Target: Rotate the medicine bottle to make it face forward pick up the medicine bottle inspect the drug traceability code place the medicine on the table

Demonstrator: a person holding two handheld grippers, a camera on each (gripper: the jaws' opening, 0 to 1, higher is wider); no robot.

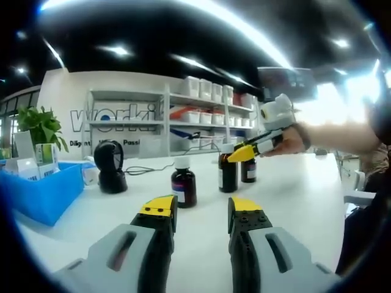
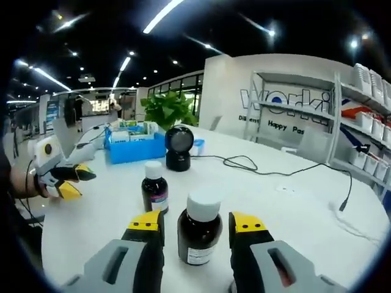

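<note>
Blue bin (image 2: 135, 148) holds small boxes (image 2: 131, 129); capped medicine bottle (image 2: 200, 227) between open jaws.

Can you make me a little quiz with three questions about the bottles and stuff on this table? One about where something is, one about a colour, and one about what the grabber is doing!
1. Where is the nearest medicine bottle in the right gripper view?
A. Inside the blue bin
B. Between the jaws of the right hand-held gripper
C. On the shelf

2. What colour is the bin by the plant?
A. Blue
B. Red
C. Green

3. How is the left hand-held gripper?
A. Shut on a bottle
B. Holding the scanner
C. Open, holding nothing

Answers:
1. B: the white-capped bottle stands on the table between the yellow-tipped jaws.
2. A: its walls are plainly blue.
3. C: its jaws stand apart over bare table.
</note>
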